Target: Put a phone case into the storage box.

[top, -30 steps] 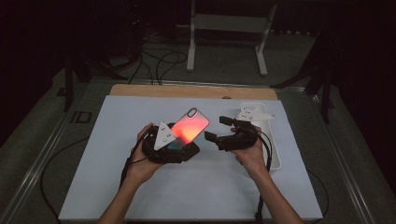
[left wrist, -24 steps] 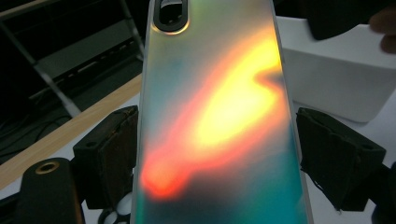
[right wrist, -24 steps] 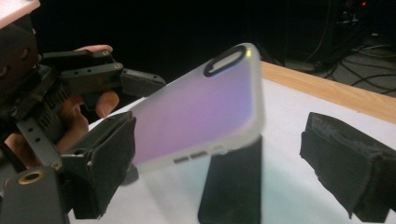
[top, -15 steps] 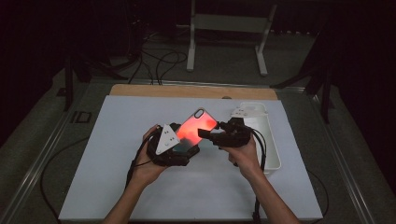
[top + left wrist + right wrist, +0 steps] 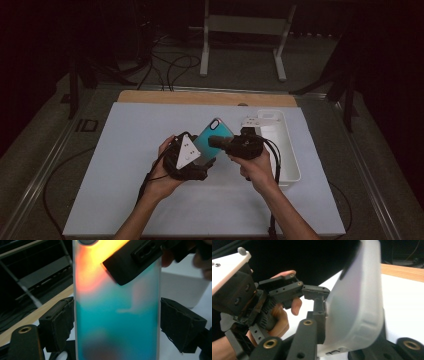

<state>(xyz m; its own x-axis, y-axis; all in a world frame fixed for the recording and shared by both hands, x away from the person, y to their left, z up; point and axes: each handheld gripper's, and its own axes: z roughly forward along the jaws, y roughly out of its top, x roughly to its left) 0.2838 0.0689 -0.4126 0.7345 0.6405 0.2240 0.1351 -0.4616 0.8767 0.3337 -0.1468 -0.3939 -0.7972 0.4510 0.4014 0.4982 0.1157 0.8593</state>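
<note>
Two grippers now grip the phone case (image 5: 214, 141) above the table's (image 5: 125, 200) centre: the right gripper (image 5: 216, 141), at its 3 o'clock, has just clamped one edge, the left gripper (image 5: 202, 162) spans its width, so a handover looks ready.

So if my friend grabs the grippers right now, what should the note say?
Left hand-held gripper: clamped on the long edges of the phone case, holding it above the white mat.
Right hand-held gripper: jaws have just been closing, now pinching the case across its face and back near the upper end.
White bin: sits at the right of the mat.
Done: case lifted, both grippers on it.
Left: probably let the left one go and carry the case on, maybe to the bin.
</note>
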